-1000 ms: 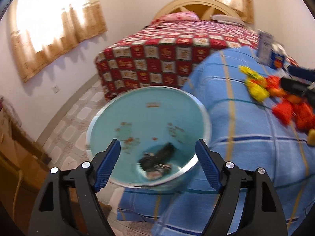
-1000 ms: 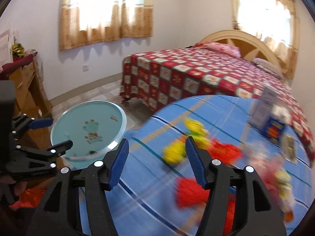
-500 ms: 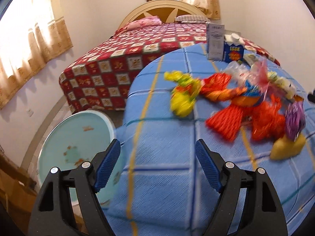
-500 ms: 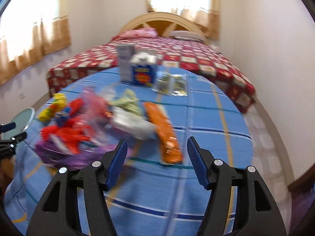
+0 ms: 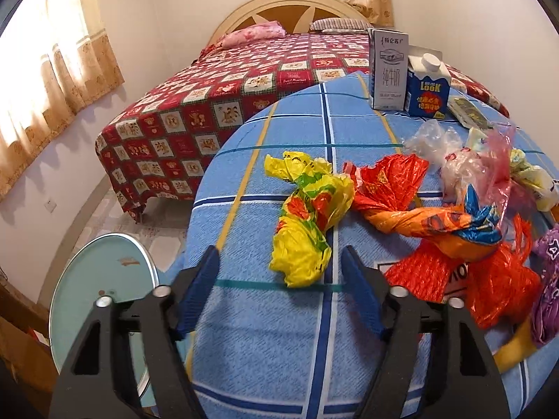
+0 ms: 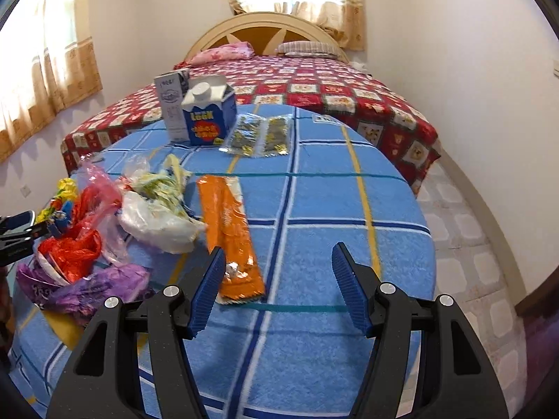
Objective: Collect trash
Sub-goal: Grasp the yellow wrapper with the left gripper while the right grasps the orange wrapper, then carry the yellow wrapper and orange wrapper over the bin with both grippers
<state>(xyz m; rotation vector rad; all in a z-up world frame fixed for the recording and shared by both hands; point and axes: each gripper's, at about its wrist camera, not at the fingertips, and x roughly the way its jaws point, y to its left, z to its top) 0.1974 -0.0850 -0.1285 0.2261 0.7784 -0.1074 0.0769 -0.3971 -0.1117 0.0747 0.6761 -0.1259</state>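
Crumpled trash lies on a round table with a blue plaid cloth (image 5: 265,349). My left gripper (image 5: 279,289) is open and empty, just short of a yellow plastic bag (image 5: 307,220). Red and orange bags (image 5: 391,188) lie to its right. A light blue trash bin (image 5: 101,300) stands on the floor at lower left. My right gripper (image 6: 276,289) is open and empty, with an orange wrapper (image 6: 230,230) by its left finger. White and green bags (image 6: 160,209), a red bag (image 6: 70,248) and a purple bag (image 6: 94,286) lie to the left.
A grey carton (image 6: 171,108), a blue carton (image 6: 208,115) and two clear snack packets (image 6: 262,134) stand at the table's far side. A bed with a red quilt (image 5: 244,80) is behind. Tiled floor (image 6: 464,244) lies to the right.
Both grippers swung right, from facing the bin to facing the trash on the table. The left gripper came closer to the yellow bag. Both stayed open.
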